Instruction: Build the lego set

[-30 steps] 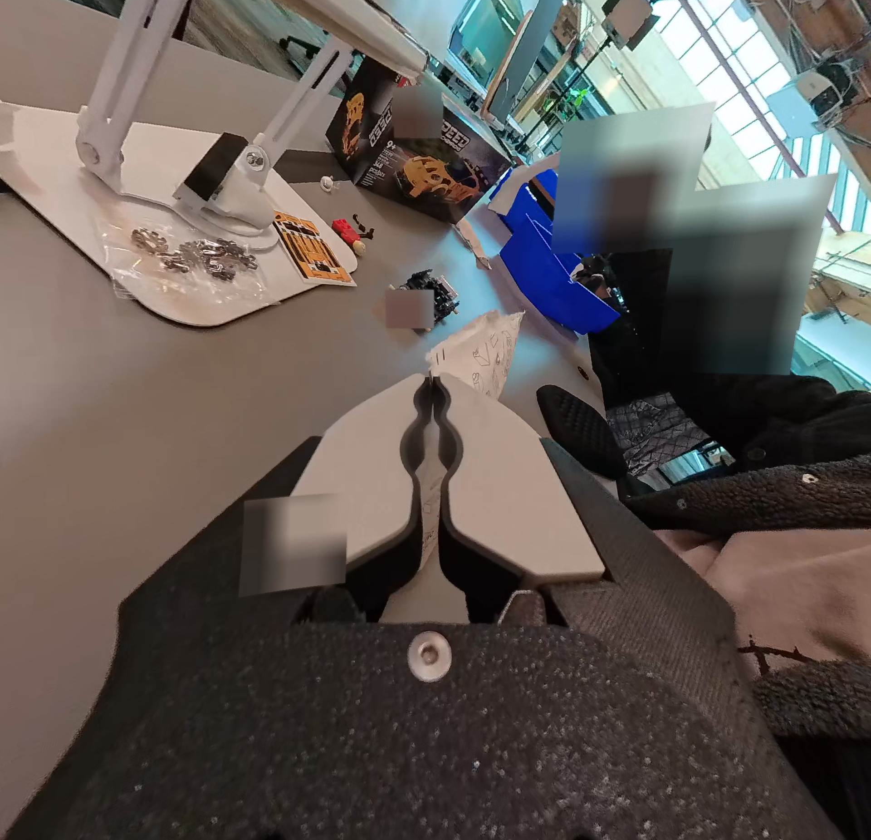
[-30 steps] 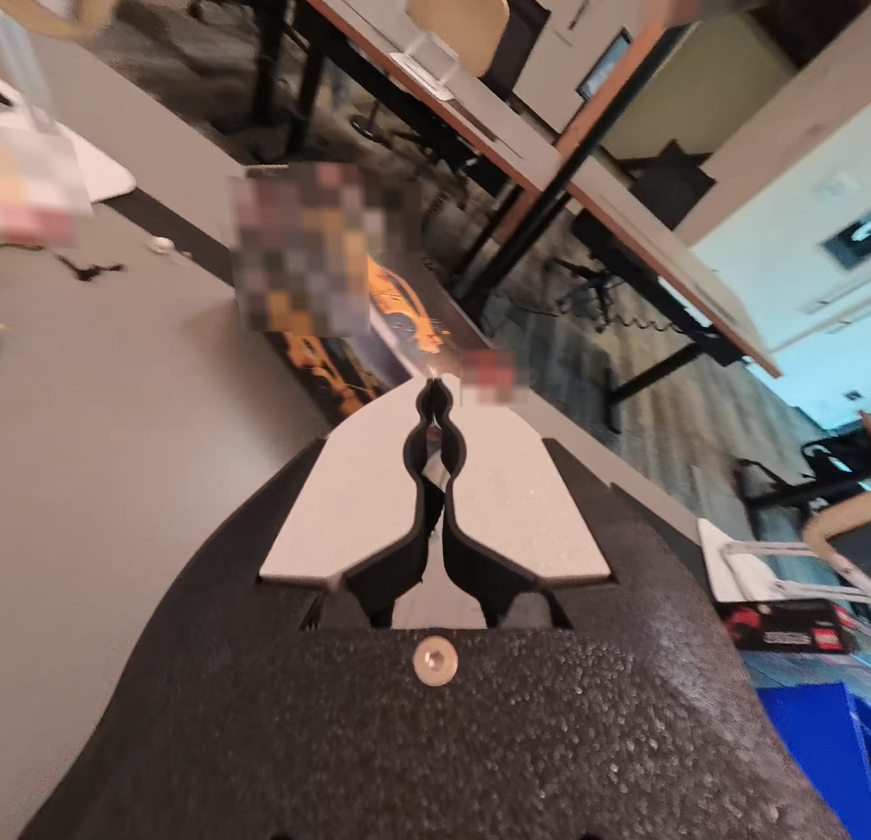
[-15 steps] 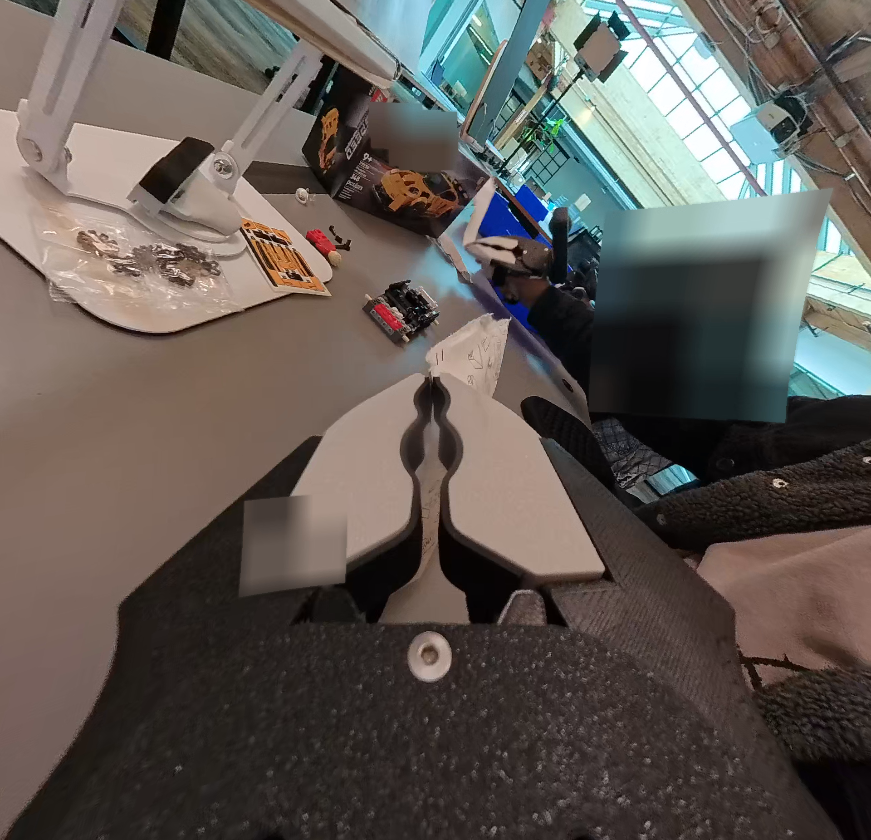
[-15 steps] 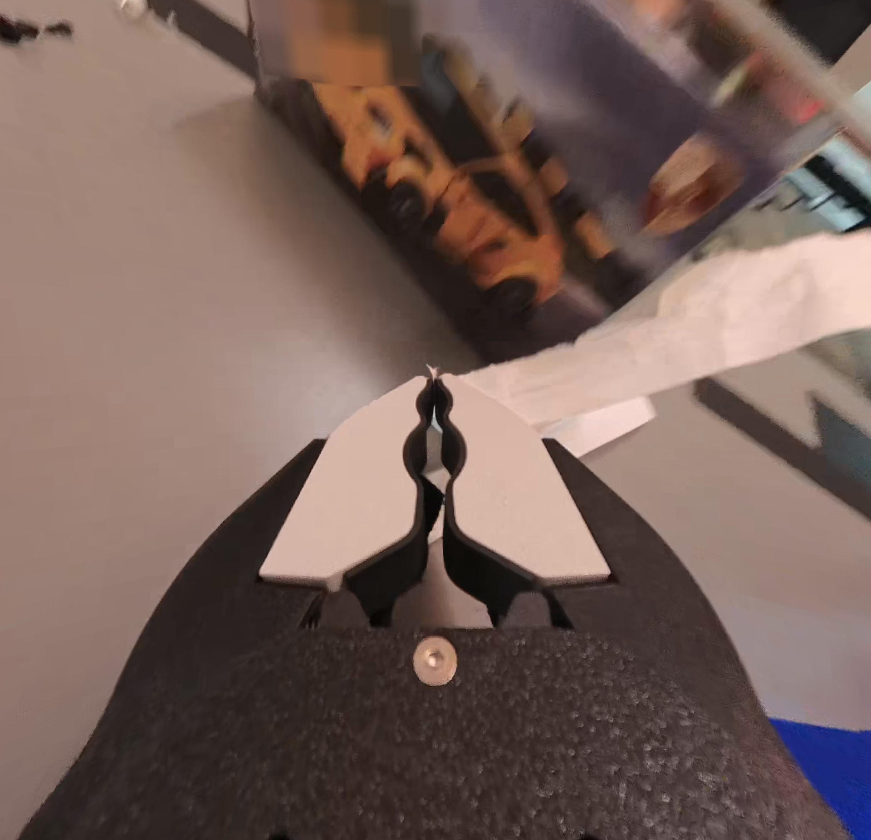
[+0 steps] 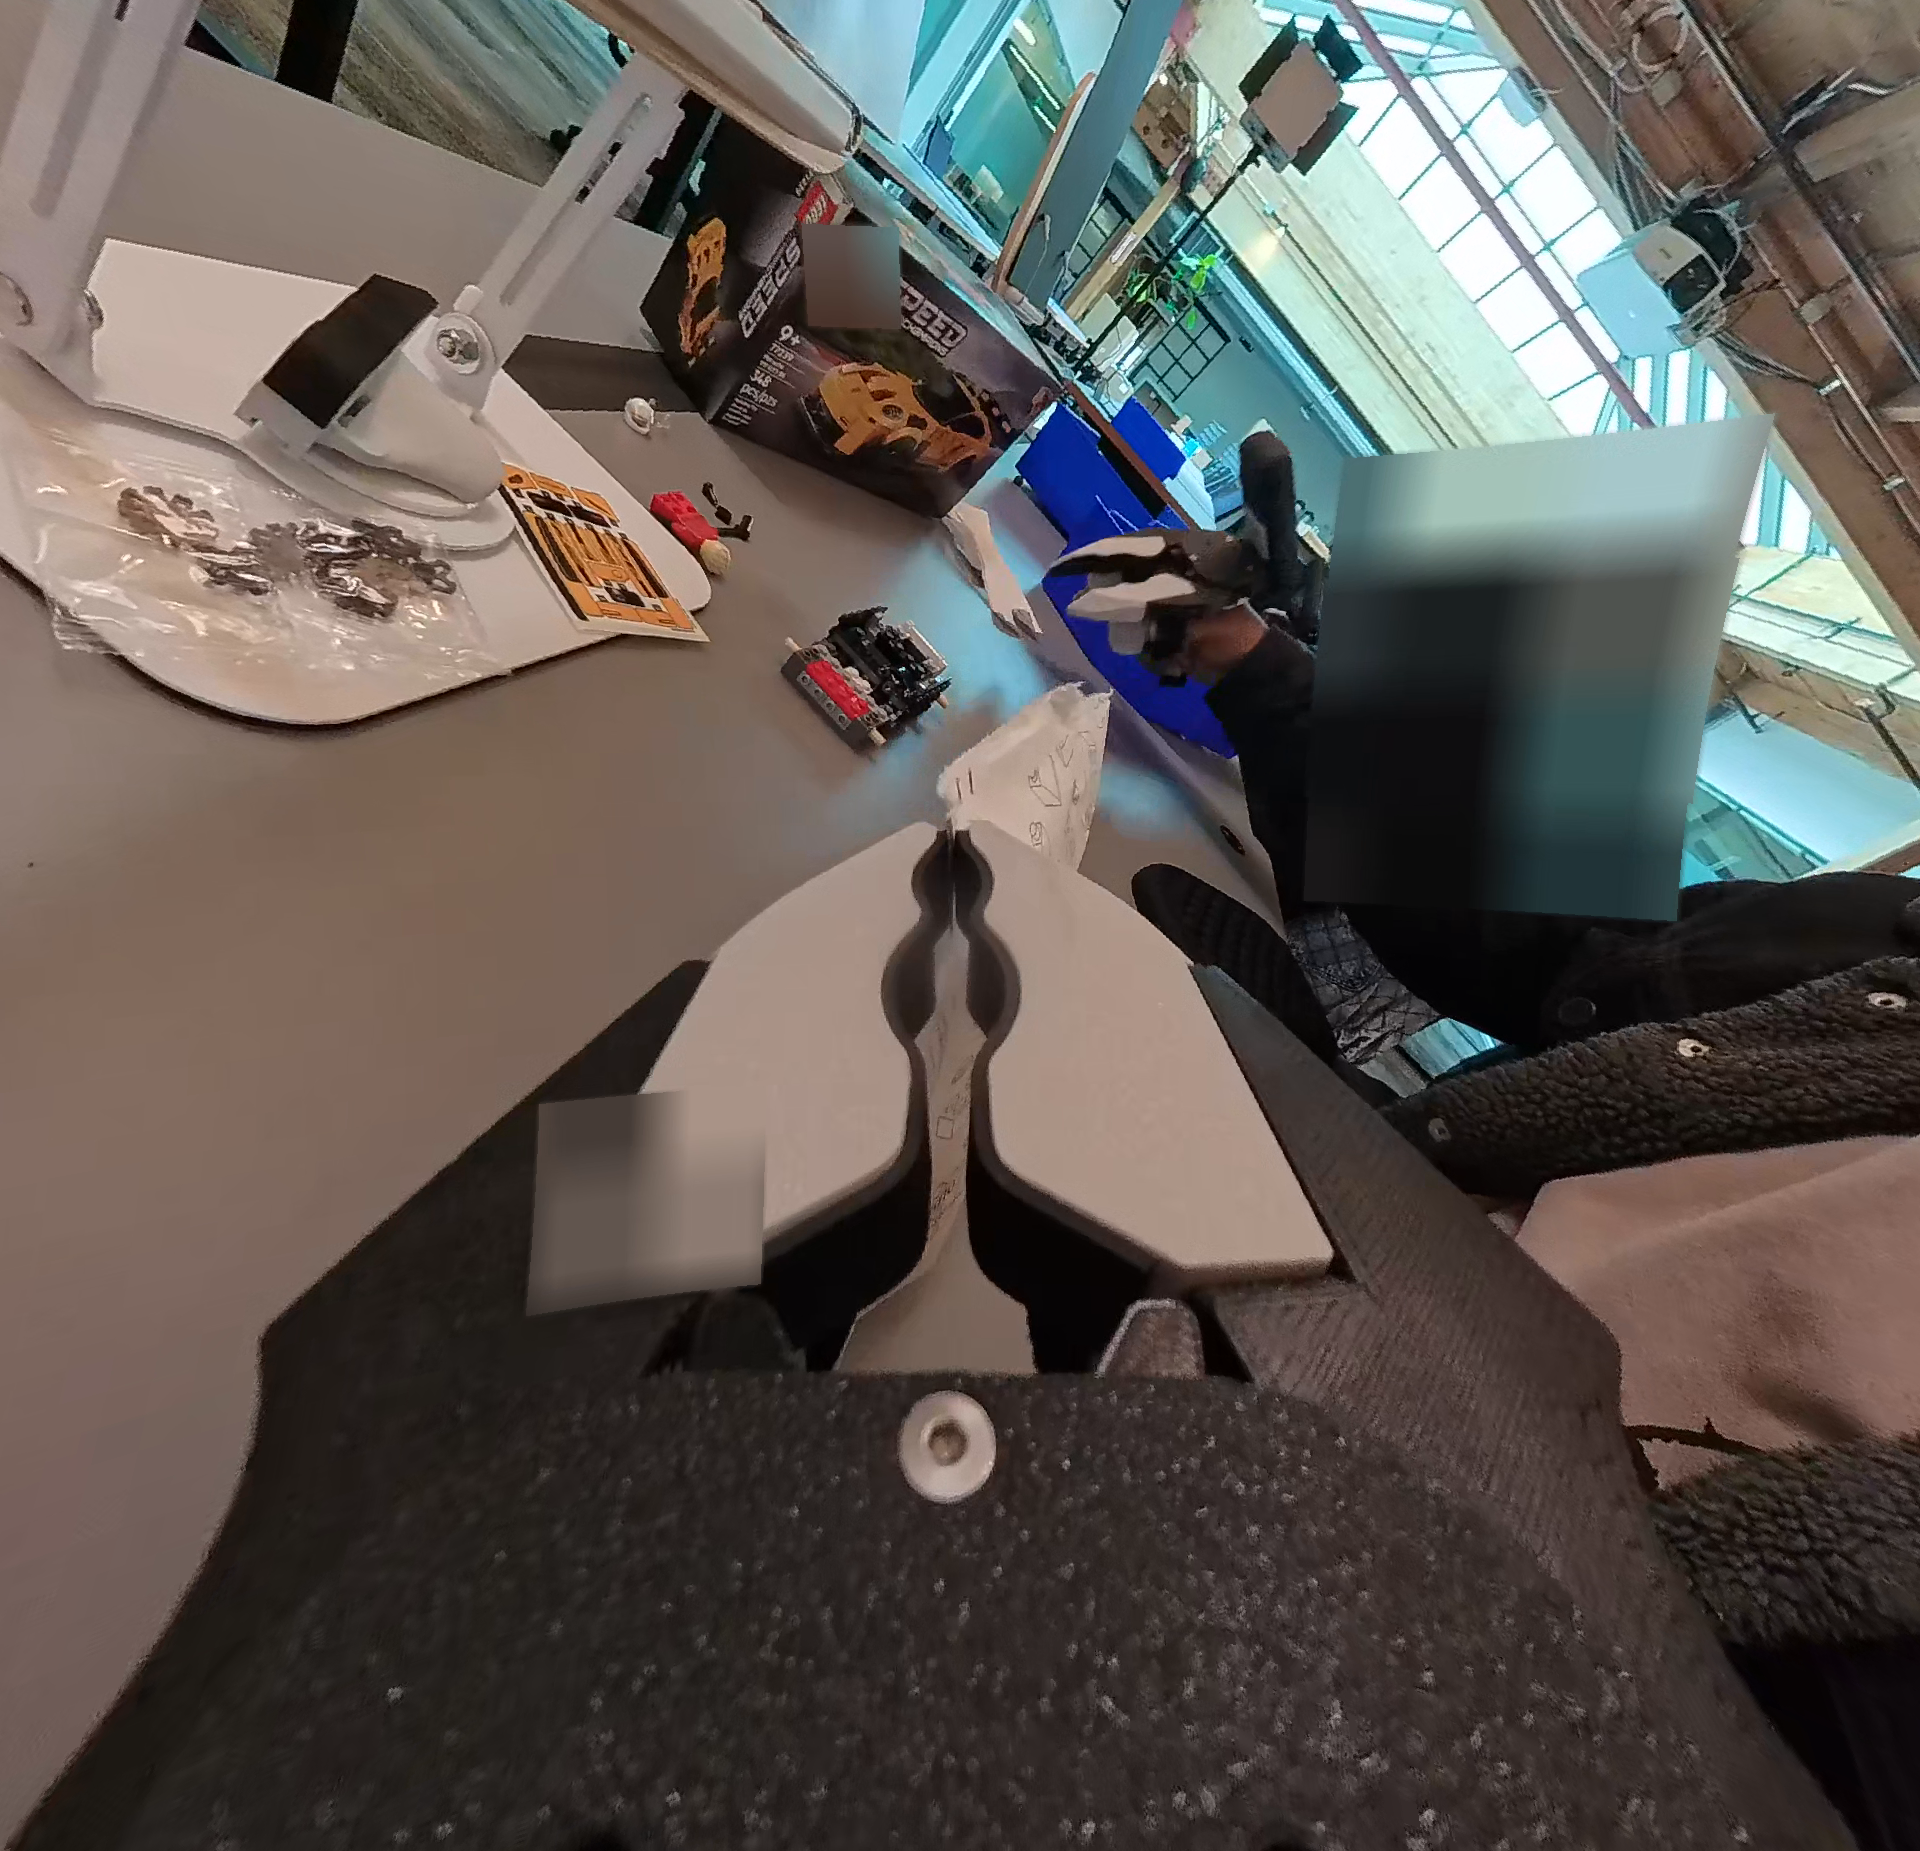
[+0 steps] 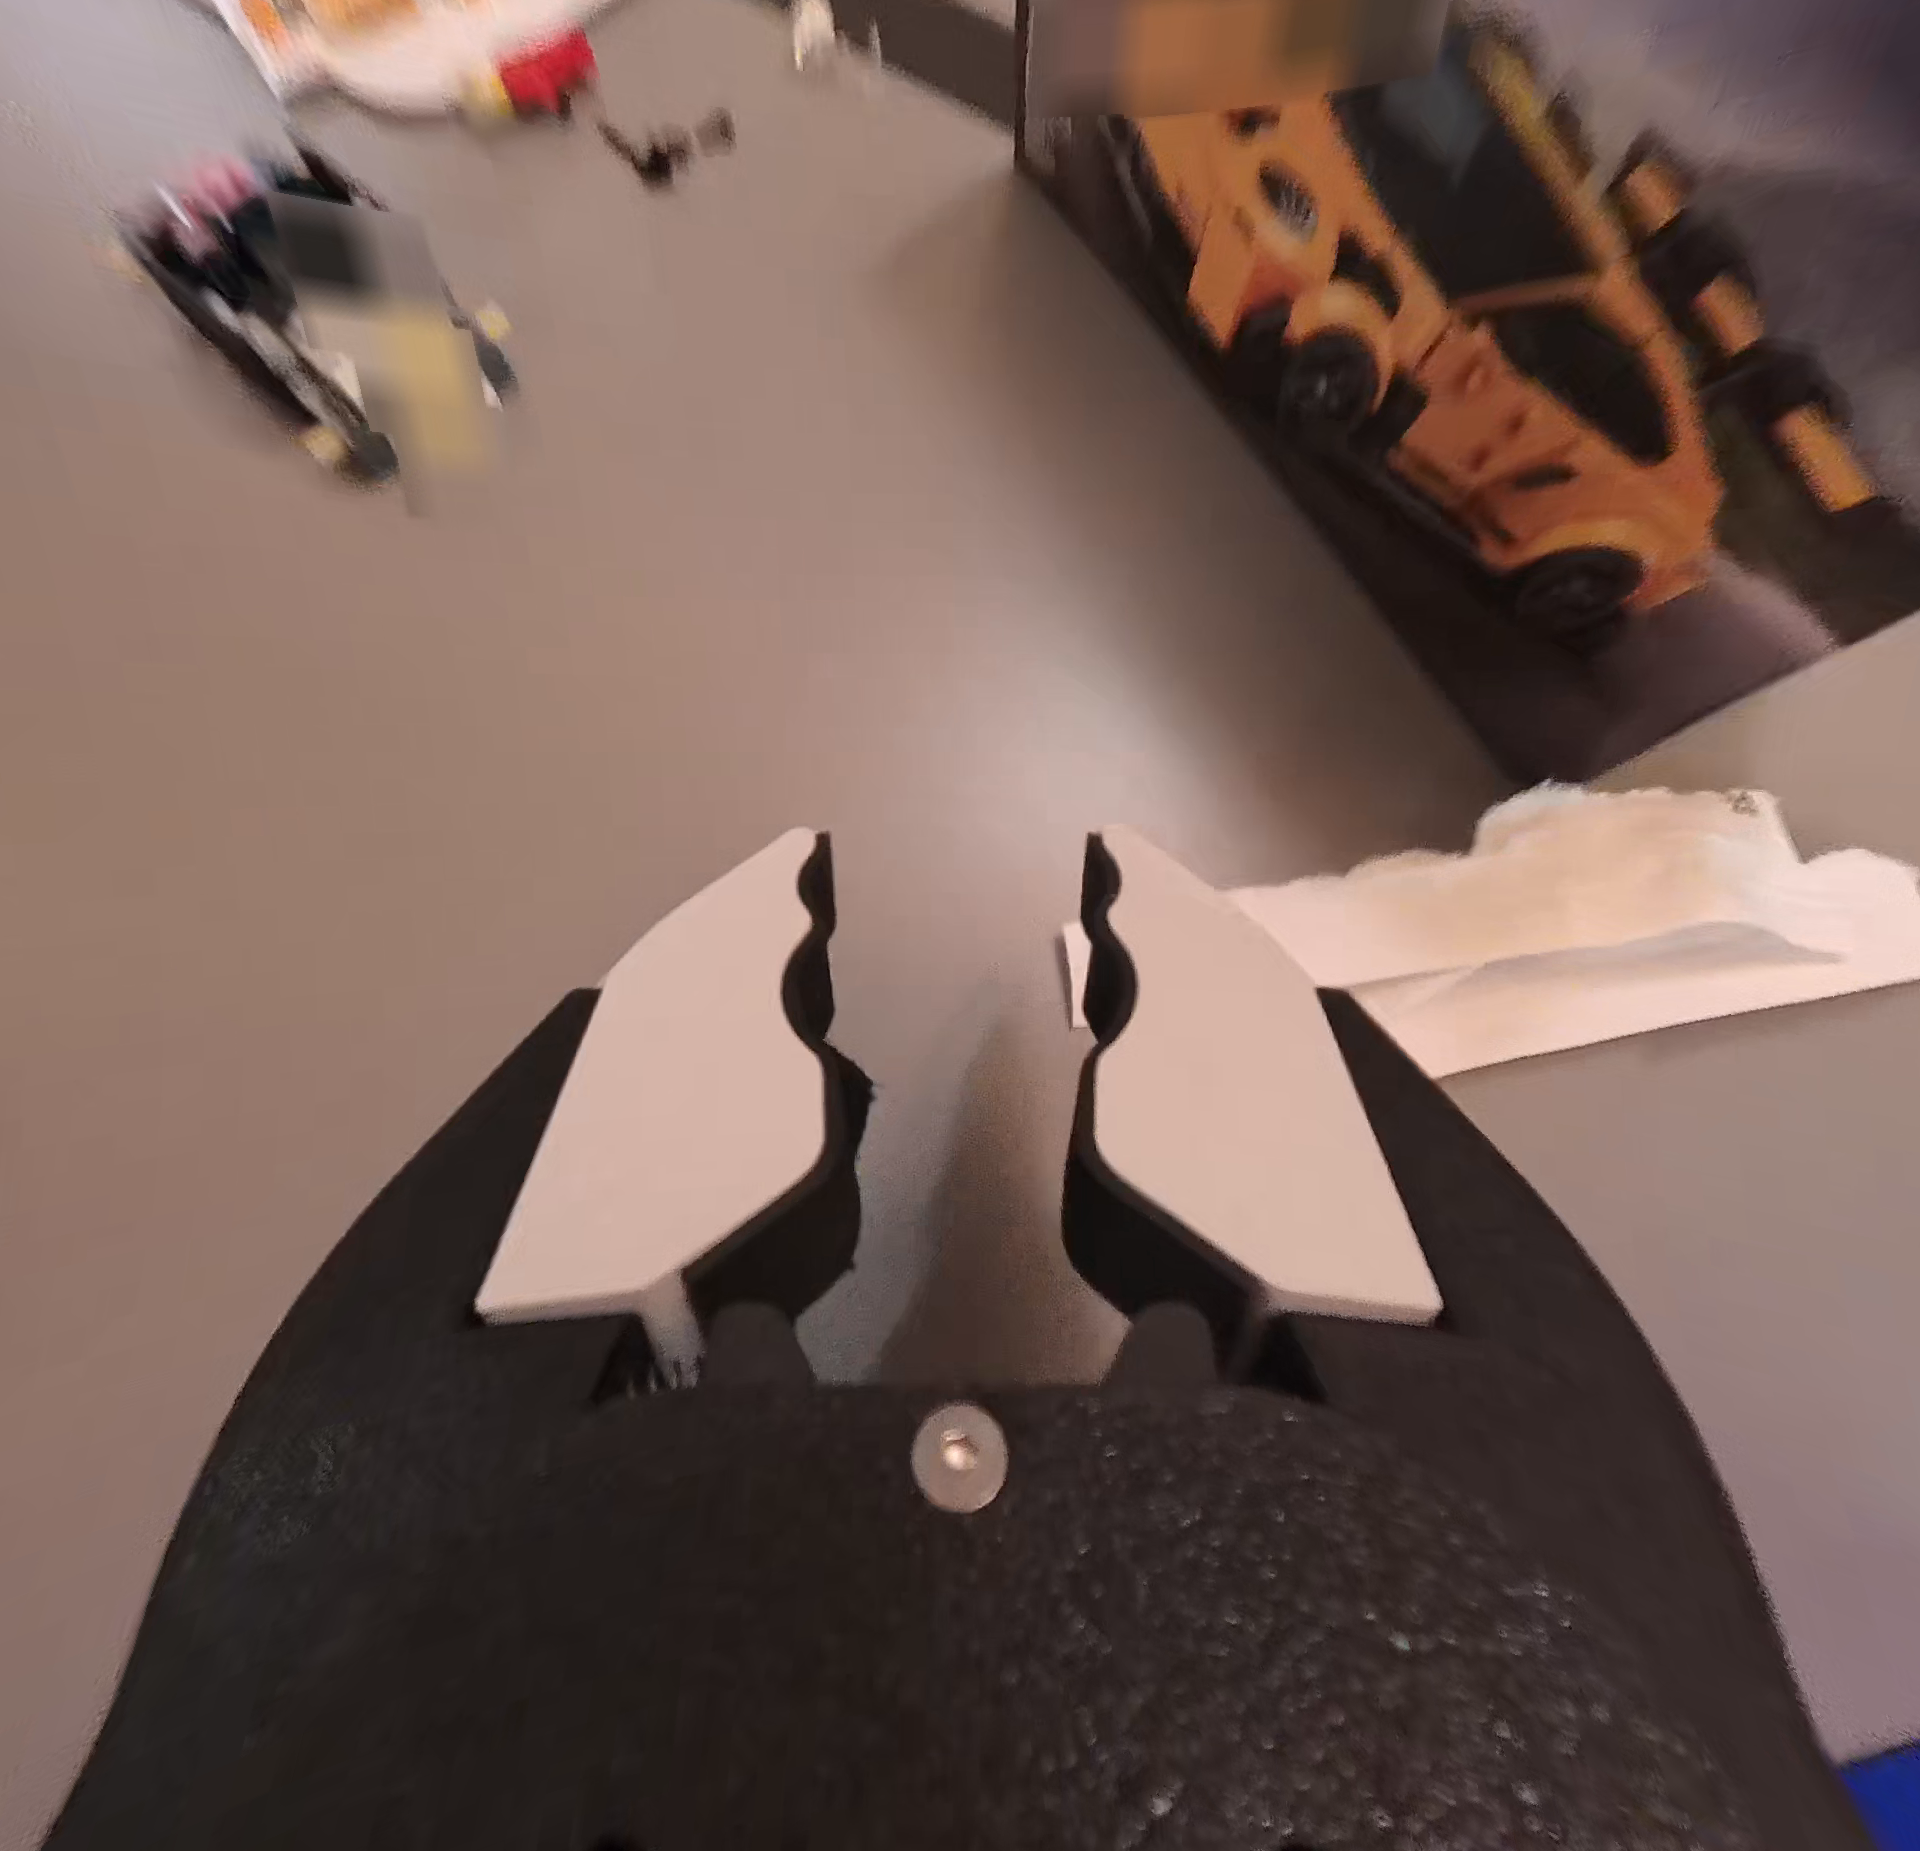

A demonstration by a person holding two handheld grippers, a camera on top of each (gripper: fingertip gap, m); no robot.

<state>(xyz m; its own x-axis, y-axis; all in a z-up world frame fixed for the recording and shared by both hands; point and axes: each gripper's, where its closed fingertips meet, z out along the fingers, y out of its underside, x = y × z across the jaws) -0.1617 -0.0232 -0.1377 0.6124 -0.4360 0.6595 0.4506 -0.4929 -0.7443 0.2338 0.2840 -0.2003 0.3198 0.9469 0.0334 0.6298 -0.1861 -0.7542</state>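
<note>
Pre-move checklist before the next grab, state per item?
1. Left gripper shut on the white paper bag: ok, the bag pokes out past the tips.
2. Right gripper open with nothing between its fingers: ok.
3. Torn paper strip released: ok, it lies on the table by the right finger.
4. Partly built model reachable: ok, it sits alone on bare table.
5. Lego box clear of the path: ok, it stands farther back.
6. Contents of the paper bag: cannot tell, nothing inside shows.
</note>
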